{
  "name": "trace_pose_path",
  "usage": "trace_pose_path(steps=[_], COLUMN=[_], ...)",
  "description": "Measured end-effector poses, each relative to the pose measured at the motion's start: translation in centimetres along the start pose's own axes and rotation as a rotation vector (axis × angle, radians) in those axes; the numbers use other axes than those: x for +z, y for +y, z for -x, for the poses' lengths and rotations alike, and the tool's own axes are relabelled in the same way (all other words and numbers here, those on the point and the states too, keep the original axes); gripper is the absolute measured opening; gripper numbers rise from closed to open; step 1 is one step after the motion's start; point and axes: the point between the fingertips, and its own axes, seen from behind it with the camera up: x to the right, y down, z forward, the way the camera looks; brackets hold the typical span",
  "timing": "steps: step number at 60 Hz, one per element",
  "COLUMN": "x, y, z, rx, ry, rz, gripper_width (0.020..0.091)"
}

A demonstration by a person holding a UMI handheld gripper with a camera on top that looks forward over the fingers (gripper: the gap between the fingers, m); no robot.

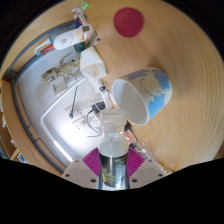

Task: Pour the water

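Note:
A clear plastic water bottle stands upright between my fingers, its neck pointing ahead, and my gripper is shut on it. Both magenta pads press on the bottle's sides. Just beyond the bottle's top, a white and light-blue cup lies tilted on the wooden table, its open mouth facing the bottle. The bottle's lower part is hidden below the fingers.
A round magenta coaster lies far across the table. To the left sit a white tray with cables and small parts, a white box, and a white bottle with a red label.

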Motion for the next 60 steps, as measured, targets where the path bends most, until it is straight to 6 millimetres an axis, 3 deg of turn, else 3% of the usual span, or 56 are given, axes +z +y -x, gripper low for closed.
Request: trace_pose_path(steps=[7,12,15,21,30,38,47,60], x=[-0.9,-2.2,-3.2,-5.1,-8.1,-9.8,-9.5,-7.8], y=[1.1,1.1,0.8,-1.5,-8.7,-13.7,-20.2,-23.8], z=[1.2,1.3,2.5,5.9,10.9,12.6,10.6,7.5], rx=[-0.285,-0.667,-0.89,-1.282,-1.724,-1.816,-1.883,-1.942], ry=[0.005,0.098,0.127,0.14,0.213,0.246,0.31,0.343], rz=[0.018,0.043,0.036,-0.037,-0.292,-0.422,-0.491,-0.46], gripper_width=[0.0299,0.0297,0.0298,0.0298,0.0312,0.0322,0.0322,0.0323])
